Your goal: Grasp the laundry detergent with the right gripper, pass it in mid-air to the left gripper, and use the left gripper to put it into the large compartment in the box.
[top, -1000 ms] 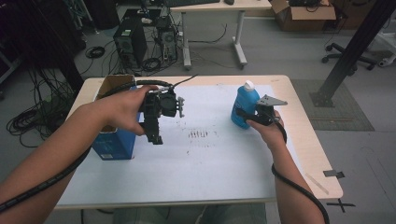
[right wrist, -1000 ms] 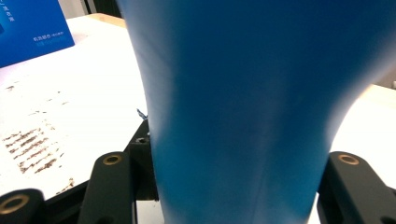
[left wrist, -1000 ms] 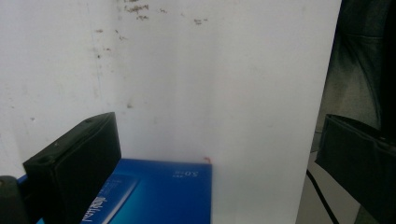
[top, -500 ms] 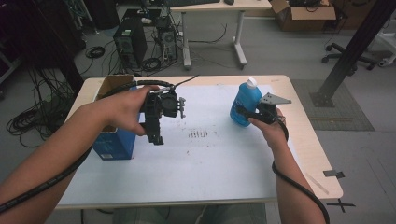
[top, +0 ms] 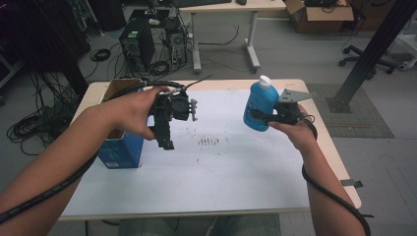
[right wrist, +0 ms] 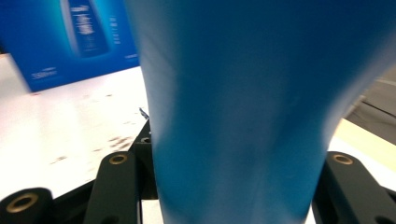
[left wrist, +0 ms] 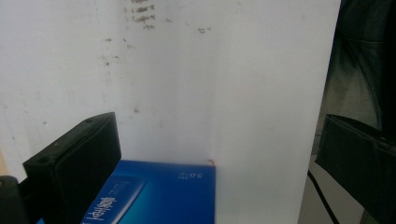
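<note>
A blue bottle (top: 259,107) with a white cap hangs upright above the right side of the white table (top: 221,187). My right gripper (top: 256,116) is shut on its lower body, one black jaw on each side. Up close in the right gripper view, the bottle (right wrist: 243,116) sits between the jaws of that gripper (right wrist: 231,186). My left gripper (top: 165,141) points down over the table, just right of an open-topped blue box (top: 120,147). In its own view the left gripper (left wrist: 215,172) is open, nothing between its jaws, with the box (left wrist: 159,196) below.
Dark scuff marks (top: 209,141) dot the table's middle. The blue box (right wrist: 70,37) stands near the left edge. Beyond the table are computer towers (top: 135,42), loose cables, a desk and a black post (top: 373,49) at the right.
My right gripper has risen with the blue bottle in it, lifting it off the table. The left gripper has stayed where it was.
</note>
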Demonstrator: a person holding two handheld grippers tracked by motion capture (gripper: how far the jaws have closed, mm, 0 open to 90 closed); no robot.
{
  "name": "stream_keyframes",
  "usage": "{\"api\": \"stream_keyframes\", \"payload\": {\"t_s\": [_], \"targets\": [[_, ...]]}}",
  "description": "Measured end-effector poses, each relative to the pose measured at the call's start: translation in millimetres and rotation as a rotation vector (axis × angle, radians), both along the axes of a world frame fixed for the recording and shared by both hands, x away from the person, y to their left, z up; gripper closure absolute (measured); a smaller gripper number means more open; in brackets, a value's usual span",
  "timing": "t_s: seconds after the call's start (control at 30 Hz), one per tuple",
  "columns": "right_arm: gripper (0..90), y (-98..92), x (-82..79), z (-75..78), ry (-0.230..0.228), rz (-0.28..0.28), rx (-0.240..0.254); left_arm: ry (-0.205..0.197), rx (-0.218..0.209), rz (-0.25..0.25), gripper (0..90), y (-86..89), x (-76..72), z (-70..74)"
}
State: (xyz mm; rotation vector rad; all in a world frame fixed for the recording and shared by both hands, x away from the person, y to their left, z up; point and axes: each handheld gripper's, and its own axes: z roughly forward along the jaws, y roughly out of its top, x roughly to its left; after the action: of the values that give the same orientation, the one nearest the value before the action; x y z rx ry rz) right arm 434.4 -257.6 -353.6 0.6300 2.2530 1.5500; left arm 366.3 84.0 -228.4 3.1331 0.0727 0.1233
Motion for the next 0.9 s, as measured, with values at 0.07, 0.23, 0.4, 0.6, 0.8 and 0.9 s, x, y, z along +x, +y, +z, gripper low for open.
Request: {"api": "stream_keyframes", "payload": {"t_s": [0.07, 0.23, 0.4, 0.6, 0.8, 0.9], "targets": [[46.2, -0.5, -3.8, 4.8, 0.000, 0.036, -0.008, -0.001, 0.001, -0.001, 0.2, -0.7, 0.3, 1.4], [46.1, -0.3, -13.0, 12.7, 0.001, 0.121, -0.041, -0.006, -0.001, -0.003, 0.2, -2.9, 0.7, 6.3], [46.1, 4.0, -24.9, 16.4, -0.021, 0.202, -0.064, -0.013, -0.026, -0.012, 0.2, -5.4, 0.2, 13.5], [46.1, 11.7, -33.6, 11.6, -0.027, 0.265, -0.049, -0.016, -0.023, -0.022, 0.2, -8.9, -1.4, 15.9], [46.0, 21.0, -37.5, 3.3, -0.015, 0.323, -0.029, -0.005, -0.029, -0.021, 0.2, -10.3, -2.8, 17.2], [45.9, 26.0, -39.3, 0.4, -0.016, 0.351, -0.021, -0.007, -0.028, -0.027, 0.2, -11.6, -2.5, 17.6]]}}
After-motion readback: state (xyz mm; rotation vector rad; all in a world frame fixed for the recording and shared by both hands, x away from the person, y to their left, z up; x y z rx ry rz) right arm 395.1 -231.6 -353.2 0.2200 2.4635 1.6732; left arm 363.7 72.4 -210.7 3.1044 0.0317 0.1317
